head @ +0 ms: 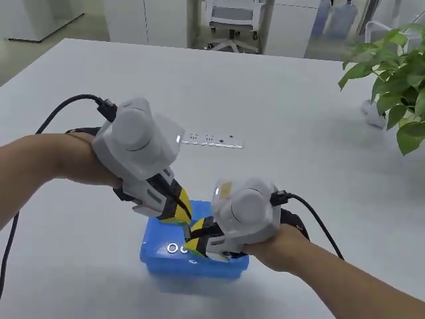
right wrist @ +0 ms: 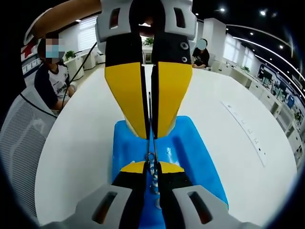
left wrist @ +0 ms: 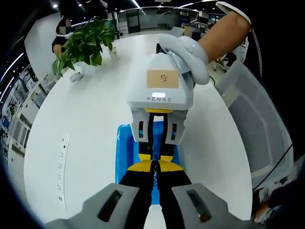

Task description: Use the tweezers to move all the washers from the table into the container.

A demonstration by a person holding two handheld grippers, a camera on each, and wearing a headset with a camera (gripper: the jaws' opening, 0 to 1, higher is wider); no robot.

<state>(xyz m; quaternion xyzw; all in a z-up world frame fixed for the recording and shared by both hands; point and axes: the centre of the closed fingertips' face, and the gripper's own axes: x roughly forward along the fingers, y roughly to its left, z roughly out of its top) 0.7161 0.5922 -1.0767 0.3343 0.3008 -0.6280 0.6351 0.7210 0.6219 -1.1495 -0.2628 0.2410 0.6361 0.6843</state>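
My left gripper (left wrist: 153,164) and right gripper (right wrist: 151,168) have jaws clenched on the springy tweezers (right wrist: 150,149); washers (head: 172,248) look light, slick, so I'd nip a rim, gently.

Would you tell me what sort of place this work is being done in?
Probably an open-plan office or lab: a large white table, an office chair behind it, a potted plant, and rows of desks beyond.
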